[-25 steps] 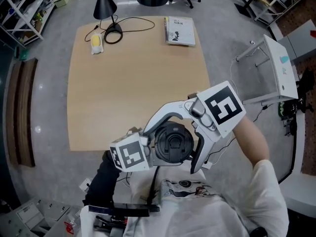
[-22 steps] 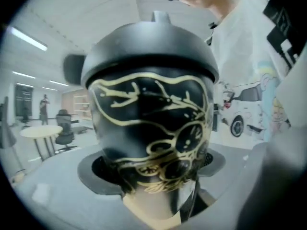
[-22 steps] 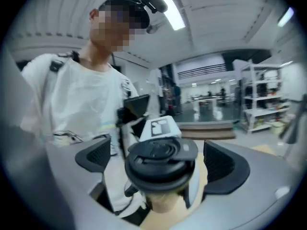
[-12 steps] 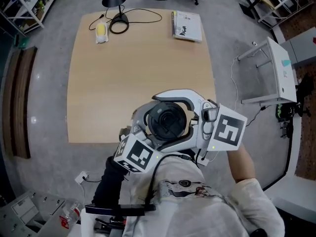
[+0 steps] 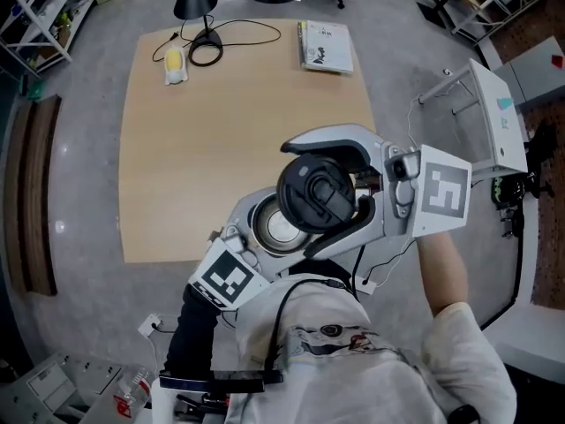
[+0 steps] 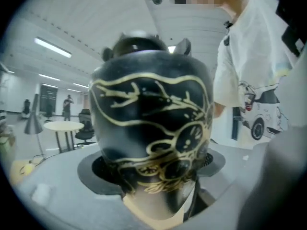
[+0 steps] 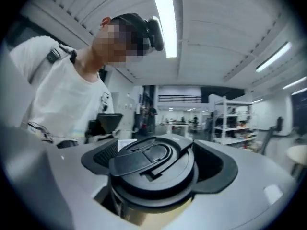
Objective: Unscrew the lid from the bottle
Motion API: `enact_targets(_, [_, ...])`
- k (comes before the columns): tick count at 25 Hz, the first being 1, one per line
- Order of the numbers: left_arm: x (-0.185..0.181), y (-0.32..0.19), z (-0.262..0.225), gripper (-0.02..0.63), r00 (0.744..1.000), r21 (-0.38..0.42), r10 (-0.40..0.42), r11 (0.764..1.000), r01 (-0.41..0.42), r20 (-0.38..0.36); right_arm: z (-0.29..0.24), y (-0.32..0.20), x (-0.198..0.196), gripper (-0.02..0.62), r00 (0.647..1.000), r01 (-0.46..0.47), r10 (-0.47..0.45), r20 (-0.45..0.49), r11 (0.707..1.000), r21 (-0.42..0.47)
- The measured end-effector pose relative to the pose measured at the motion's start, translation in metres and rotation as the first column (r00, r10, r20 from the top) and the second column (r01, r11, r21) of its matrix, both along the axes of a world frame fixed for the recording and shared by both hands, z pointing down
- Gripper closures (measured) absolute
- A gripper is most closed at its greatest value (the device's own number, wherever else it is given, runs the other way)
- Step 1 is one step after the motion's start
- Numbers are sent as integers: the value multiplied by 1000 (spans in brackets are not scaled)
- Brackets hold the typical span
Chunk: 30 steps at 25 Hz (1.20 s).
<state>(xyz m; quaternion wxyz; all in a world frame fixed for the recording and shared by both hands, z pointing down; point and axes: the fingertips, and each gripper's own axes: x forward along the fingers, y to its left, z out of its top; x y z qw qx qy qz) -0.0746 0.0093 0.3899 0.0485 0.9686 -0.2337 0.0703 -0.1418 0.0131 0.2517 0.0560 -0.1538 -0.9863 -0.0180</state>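
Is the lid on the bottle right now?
No, the lid is off and to one side of the bottle, whose open mouth shows.

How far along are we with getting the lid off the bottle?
Done: the lid is off, held beside the bottle, whose open steel mouth shows in the head view. In hand: the left claw grips the bottle's body; the right claw, its jaws having just closed slightly, holds the lid between them. Left: the unscrewing looks finished; both pieces are held in the air, not set down.
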Motion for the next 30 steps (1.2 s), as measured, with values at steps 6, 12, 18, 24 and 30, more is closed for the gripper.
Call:
enact_targets(6, [-130,-68,2,189,675,-44,-737,675,737,7,34,-107,75,109,652,-758,750,109,646,84])
enact_targets(12, [-171,-66,-3,189,439,-58,-898,437,898,31,70,-123,161,110,363,-925,926,109,371,-75])
enact_targets(18, [-113,-51,-8,189,413,-3,-907,414,910,75,78,-114,222,110,291,-953,950,116,299,-53])
enact_targets(24, [-59,-39,-12,189,460,24,-882,465,885,100,84,-105,252,111,277,-955,954,111,286,-74])
enact_targets(30, [-46,-49,-18,189,500,46,-861,505,862,90,76,-105,258,110,257,-963,954,152,266,-46])
